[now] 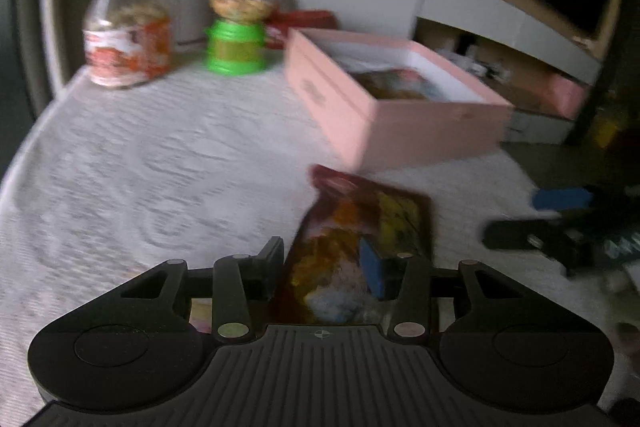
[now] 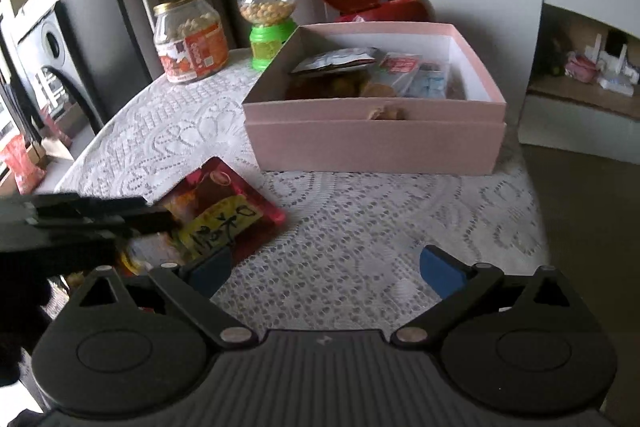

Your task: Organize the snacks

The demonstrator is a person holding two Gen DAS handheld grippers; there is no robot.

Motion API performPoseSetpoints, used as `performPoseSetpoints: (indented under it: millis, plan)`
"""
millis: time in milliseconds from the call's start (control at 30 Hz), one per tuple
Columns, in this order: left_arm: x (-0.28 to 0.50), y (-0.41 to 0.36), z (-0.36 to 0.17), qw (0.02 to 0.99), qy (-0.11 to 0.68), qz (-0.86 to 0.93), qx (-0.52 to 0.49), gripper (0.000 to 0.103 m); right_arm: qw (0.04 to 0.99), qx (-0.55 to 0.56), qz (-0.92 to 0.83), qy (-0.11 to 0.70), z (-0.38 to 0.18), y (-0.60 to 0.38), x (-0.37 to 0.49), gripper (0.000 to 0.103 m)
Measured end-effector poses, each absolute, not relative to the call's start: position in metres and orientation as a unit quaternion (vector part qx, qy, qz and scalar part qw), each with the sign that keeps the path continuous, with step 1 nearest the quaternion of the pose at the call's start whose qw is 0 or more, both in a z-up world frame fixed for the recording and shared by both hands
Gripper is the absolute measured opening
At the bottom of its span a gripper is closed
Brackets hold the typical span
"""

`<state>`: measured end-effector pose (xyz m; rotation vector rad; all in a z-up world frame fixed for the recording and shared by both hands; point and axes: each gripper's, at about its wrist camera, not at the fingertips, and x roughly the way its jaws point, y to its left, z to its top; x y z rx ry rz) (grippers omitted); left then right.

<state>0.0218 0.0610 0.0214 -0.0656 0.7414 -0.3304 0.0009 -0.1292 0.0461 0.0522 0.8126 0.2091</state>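
Red crinkled snack packet (image 2: 224, 215) with yellow handwritten label, pinched in left gripper (image 1: 328, 267); right gripper (image 2: 324, 267) wide, holding nothing.

My left gripper (image 1: 328, 263) is angled down at the table with its jaws about halfway in and closed on the snack packet (image 1: 360, 227), which is pinched between the pads. My right gripper (image 2: 326, 269) sits off to the right, also tilted down, jaws spread wide with nothing between them, just hovering over the cloth.
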Motion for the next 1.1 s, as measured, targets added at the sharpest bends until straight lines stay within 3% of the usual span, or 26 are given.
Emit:
performPoseSetpoints:
  millis: [167,300,500,633,700,900,1100]
  plan:
    - [-0.003,0.069,0.032,0.925,0.344,-0.16,-0.031,0.046,0.911,0.03,0.101,0.399,0.041,-0.127,0.008,0.101]
    - [-0.035,0.088,0.052,0.952,0.295,-0.06,0.055,0.046,0.91,0.026,0.099,0.402,0.027,-0.122,0.01,0.101]
    - [-0.042,0.079,0.037,0.937,0.328,-0.049,0.109,0.046,0.92,-0.002,0.088,0.381,0.014,-0.114,0.003,0.101]
    - [-0.039,0.056,0.018,0.924,0.345,-0.059,0.151,0.066,0.921,0.017,0.095,0.378,0.015,-0.121,0.002,0.101]
    - [-0.04,0.057,0.019,0.925,0.346,-0.072,0.136,0.073,0.921,0.019,0.096,0.377,0.015,-0.122,0.002,0.101]
    - [-0.044,0.085,0.035,0.943,0.322,-0.041,0.067,0.068,0.921,0.011,0.094,0.378,0.013,-0.12,0.001,0.102]
    - [-0.032,0.104,0.022,0.934,0.348,-0.074,0.005,0.072,0.92,-0.007,0.09,0.382,0.012,-0.114,0.002,0.103]
